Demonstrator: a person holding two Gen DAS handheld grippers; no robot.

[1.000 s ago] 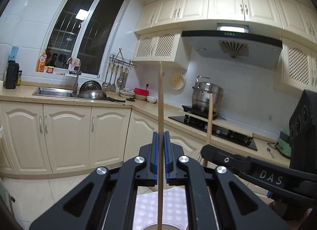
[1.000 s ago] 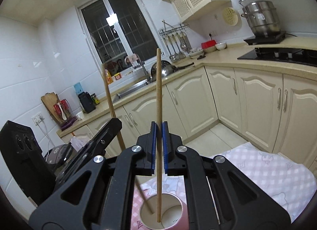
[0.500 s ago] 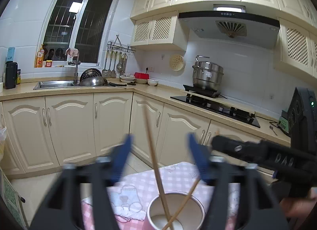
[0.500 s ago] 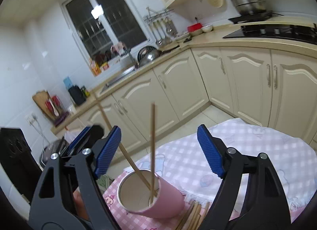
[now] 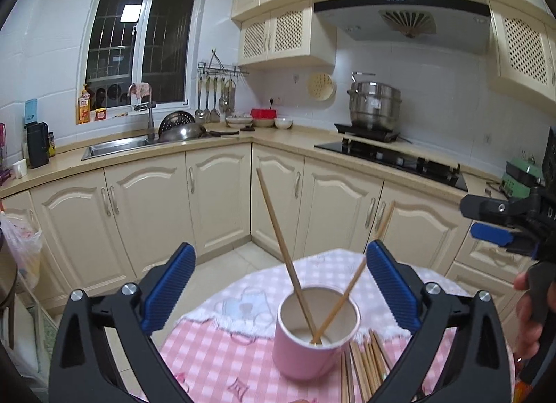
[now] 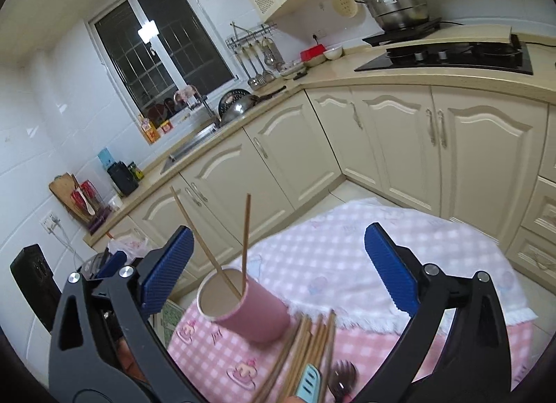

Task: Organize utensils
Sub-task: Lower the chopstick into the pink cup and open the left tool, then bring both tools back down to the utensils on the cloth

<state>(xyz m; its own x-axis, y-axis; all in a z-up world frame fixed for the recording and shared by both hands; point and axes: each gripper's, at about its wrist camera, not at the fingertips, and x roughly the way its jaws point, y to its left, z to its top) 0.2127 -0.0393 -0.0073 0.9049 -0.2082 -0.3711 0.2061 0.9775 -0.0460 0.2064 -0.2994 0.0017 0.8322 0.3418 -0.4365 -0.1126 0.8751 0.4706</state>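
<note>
A pink cup point(image 5: 309, 344) stands on the pink checked tablecloth point(image 5: 215, 364); it also shows in the right wrist view point(image 6: 250, 312). Two wooden chopsticks point(image 5: 281, 246) lean inside it, crossing at the bottom; they also show in the right wrist view point(image 6: 245, 239). Several more chopsticks point(image 5: 365, 364) lie on the cloth beside the cup, seen too in the right wrist view point(image 6: 305, 344). My left gripper point(image 5: 279, 288) is open and empty above the cup. My right gripper point(image 6: 278, 271) is open and empty above the cup; it also appears at the right edge of the left wrist view point(image 5: 493, 222).
A light blue utensil handle point(image 6: 307, 382) and a dark spoon-like item point(image 6: 342, 378) lie near the loose chopsticks. Cream kitchen cabinets point(image 5: 215, 194), a sink point(image 5: 114, 146) and a stove with a steel pot point(image 5: 373, 107) stand beyond the table.
Both grippers were shut on a chopstick each above the cup; both have opened, and the two chopsticks now rest leaning inside the cup. Both grippers pulled back.
</note>
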